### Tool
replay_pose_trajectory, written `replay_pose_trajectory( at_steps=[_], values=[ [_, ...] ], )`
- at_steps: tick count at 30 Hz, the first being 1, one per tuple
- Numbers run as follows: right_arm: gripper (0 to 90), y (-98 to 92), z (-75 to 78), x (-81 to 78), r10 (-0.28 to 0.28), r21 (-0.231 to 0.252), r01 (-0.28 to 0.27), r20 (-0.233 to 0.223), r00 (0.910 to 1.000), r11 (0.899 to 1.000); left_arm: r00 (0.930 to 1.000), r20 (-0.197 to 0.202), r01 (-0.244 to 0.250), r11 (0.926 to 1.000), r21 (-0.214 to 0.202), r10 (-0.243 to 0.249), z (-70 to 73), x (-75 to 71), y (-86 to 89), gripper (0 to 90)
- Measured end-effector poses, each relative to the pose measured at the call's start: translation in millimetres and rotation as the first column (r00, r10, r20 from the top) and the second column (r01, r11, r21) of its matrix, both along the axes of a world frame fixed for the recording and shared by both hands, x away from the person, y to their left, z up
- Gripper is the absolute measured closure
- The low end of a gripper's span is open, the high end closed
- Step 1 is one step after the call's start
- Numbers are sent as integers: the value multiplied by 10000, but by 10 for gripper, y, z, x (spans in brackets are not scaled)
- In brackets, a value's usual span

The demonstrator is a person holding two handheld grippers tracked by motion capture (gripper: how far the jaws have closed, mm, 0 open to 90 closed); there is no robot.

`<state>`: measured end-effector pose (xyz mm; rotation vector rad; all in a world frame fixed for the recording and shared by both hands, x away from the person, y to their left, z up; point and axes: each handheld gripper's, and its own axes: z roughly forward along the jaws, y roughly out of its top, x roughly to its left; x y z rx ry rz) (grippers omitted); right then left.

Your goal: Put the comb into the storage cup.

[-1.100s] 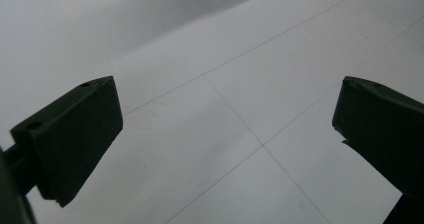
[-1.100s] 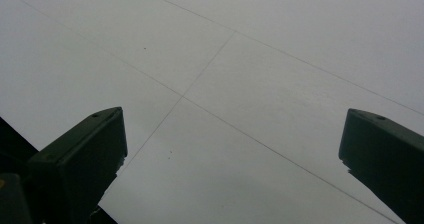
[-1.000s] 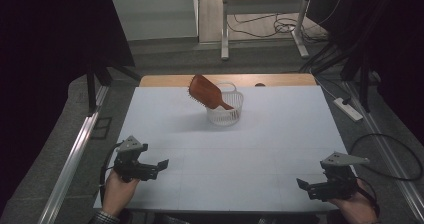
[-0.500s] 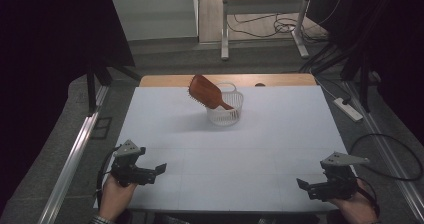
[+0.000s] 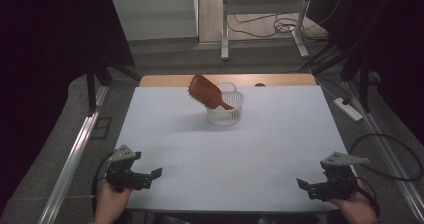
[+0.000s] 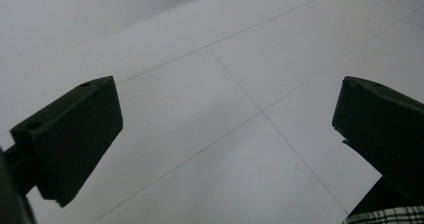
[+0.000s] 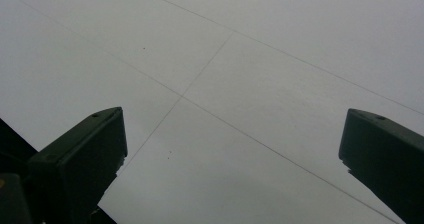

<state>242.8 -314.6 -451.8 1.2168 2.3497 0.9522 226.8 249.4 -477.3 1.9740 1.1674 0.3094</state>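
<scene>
A brown wooden hairbrush (image 5: 207, 93) leans head-up in a small white basket (image 5: 226, 115) at the far middle of the white table (image 5: 225, 149). My left gripper (image 5: 150, 178) rests at the near left corner, held by a hand, its jaws wide apart over bare table (image 6: 225, 134) with nothing between them. At the near right corner my right gripper (image 5: 304, 186) is held the same way, jaws spread over bare table surface (image 7: 235, 134). Both grippers are far from the basket.
A white power strip (image 5: 348, 109) lies on the floor to the right of the table, with a black cable looping near it. A metal rail (image 5: 75, 159) runs along the left side. A desk frame and cables stand beyond the far edge.
My left gripper has drawn back toward the near left corner of the table. The right gripper, the brush and the basket have stayed put.
</scene>
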Motion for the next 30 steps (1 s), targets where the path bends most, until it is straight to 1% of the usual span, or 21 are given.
replay_pose_trajectory(
  at_steps=[1, 7, 8, 11, 19, 27, 30],
  values=[
    [0, 0, 0, 0, -5, 3, 5, 4, 10000, 10000, 10000, -25, 18, 10000, 61, -17, -1, -15, 8, 0],
    [0, -1, 1, -1, -13, 3, 13, 9, 10000, 10000, 10000, -12, -36, 9999, 122, 36, -10, -56, 13, 0],
    [0, -1, 1, -1, -14, 4, 14, 8, 10000, 10000, 10000, -17, -31, 9998, 194, 31, -9, -64, 16, 0],
    [0, -1, 1, -1, -17, 5, 17, 11, 10000, 10000, 10000, -2, -55, 9998, 182, 55, -11, -76, 17, 0],
    [0, 0, 0, -2, -24, -12, 24, 19, 10000, 10000, 9999, -74, -79, 9995, 309, 82, -23, -129, 36, 0],
    [0, 2, 0, -3, -28, -18, 28, 23, 10000, 10000, 9999, -56, -162, 9995, 274, 164, -23, -166, 52, 0],
    [0, 2, 1, -3, -30, -22, 31, 24, 10000, 10000, 9998, -88, -186, 9992, 345, 189, -18, -179, 59, 0]
  ],
)
